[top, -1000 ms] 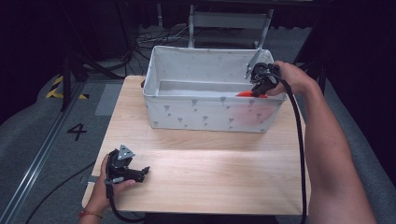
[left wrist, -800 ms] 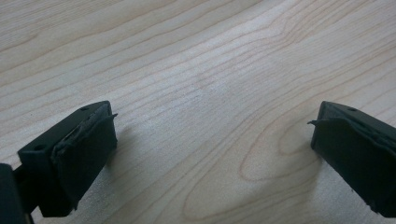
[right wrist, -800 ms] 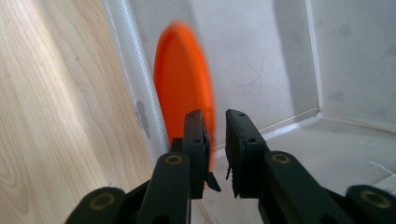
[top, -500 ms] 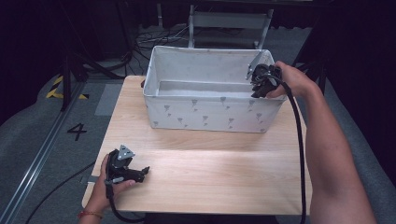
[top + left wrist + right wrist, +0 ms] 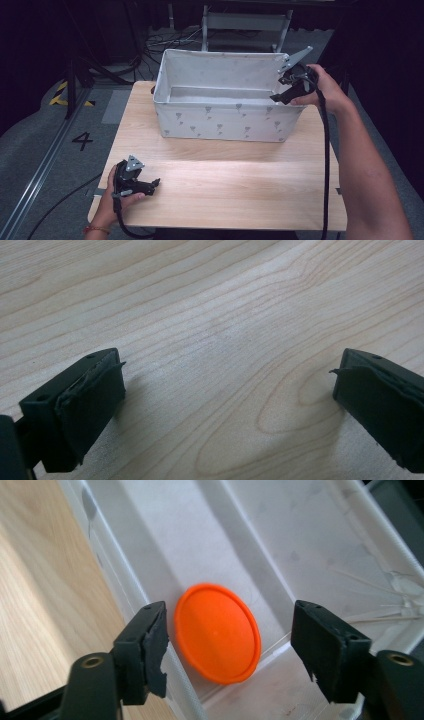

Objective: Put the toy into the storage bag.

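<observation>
A white fabric bin [image 5: 220, 117] stands at the back of the wooden table [image 5: 235, 175]. An orange disc [image 5: 217, 632] lies on the bin's floor, against its wall near a corner. My right gripper [image 5: 276, 96] hovers over the bin's right front corner. Its jaws have just been opening and stand open [image 5: 230, 617] above the disc, pads clear of it. My left gripper [image 5: 154, 184] rests near the table's front left edge in a hand. It is open [image 5: 230, 365] over bare wood with nothing between its jaws.
A grey metal frame [image 5: 245, 22] stands behind the bin, with cables on the dark floor around it. A "4" marking [image 5: 82, 141] and a rail lie on the floor to the left. Bare wood stretches between the bin and the front edge.
The orange disc that showed at the right gripper on the bin's rim is gone from between its jaws. That gripper has opened and drifted slightly right and up. The left hand kept still.
</observation>
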A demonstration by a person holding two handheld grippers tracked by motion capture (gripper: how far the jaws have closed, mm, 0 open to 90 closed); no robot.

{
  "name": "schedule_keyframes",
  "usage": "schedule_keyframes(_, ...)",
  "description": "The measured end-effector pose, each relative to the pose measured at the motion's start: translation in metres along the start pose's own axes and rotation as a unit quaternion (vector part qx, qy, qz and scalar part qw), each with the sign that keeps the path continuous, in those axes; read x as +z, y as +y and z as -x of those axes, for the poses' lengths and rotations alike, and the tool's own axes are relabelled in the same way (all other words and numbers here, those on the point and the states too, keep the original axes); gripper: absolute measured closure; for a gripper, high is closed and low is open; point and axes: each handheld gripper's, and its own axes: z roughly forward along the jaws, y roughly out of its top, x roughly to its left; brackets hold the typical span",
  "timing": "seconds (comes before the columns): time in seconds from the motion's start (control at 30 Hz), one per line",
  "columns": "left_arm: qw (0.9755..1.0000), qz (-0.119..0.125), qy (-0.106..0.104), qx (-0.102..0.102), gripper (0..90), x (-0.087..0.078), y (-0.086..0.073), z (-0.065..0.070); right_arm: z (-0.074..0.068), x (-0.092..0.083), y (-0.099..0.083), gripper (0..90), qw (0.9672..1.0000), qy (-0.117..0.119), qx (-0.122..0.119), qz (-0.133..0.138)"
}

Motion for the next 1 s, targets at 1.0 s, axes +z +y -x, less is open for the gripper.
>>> schedule_keyframes(1.0, 1.0000, -0.001, 0.000, 0.002, 0.4, 0.000, 0.000, -0.001, -0.062, -0.050, -0.069, 16.5, 0.9878, -0.096, 0.066, 0.104)
